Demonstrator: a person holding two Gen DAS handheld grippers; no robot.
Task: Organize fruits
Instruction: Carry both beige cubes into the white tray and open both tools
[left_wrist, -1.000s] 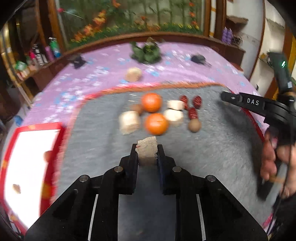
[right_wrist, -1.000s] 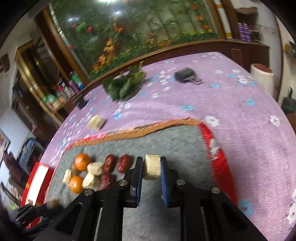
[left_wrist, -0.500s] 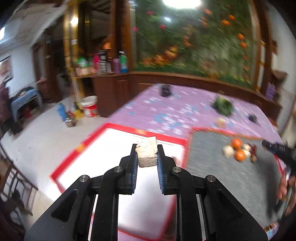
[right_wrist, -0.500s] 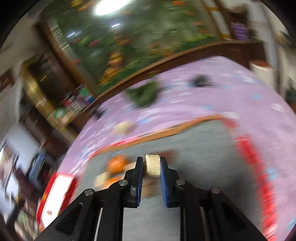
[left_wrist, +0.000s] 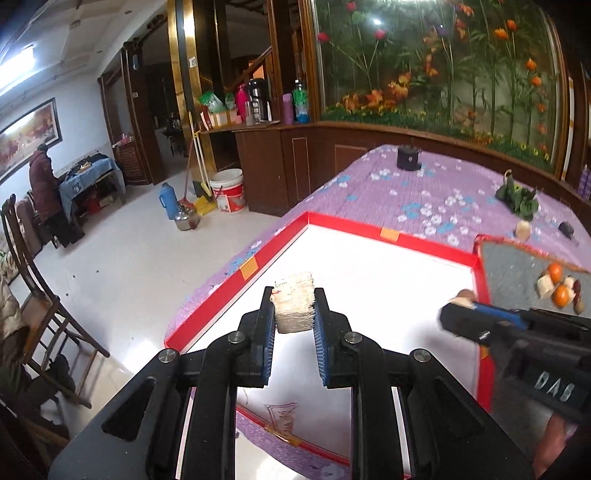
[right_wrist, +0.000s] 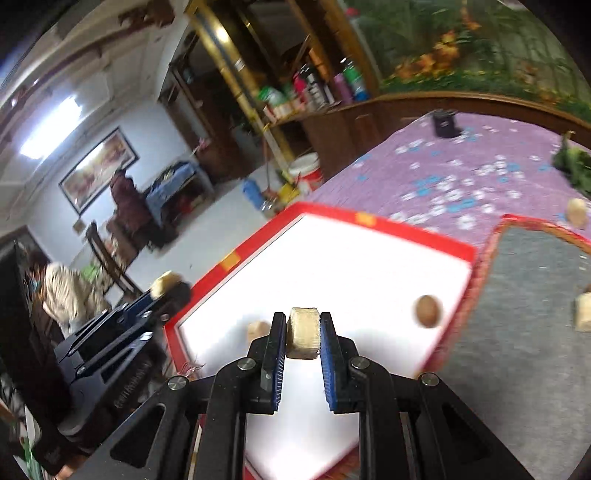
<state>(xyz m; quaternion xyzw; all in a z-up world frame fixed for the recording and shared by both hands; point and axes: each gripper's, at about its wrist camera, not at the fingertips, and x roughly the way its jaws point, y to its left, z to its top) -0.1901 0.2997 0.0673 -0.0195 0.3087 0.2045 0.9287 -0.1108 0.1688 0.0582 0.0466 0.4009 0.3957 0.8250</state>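
Purple tablecloth (left_wrist: 436, 192); red-rimmed white tray (right_wrist: 332, 218) holds 2 pieces; both tools clamp pale chunks.

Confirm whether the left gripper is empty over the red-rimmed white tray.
No: the left gripper clamps a pale fibrous chunk above the tray.

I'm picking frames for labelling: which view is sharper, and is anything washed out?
Left wrist view: sharp; white tray floor glares, nearly featureless. Right wrist view: motion-blurred background and grey mat; only the right tongs and their pale chunk stay crisp. Both views bend at the edges.
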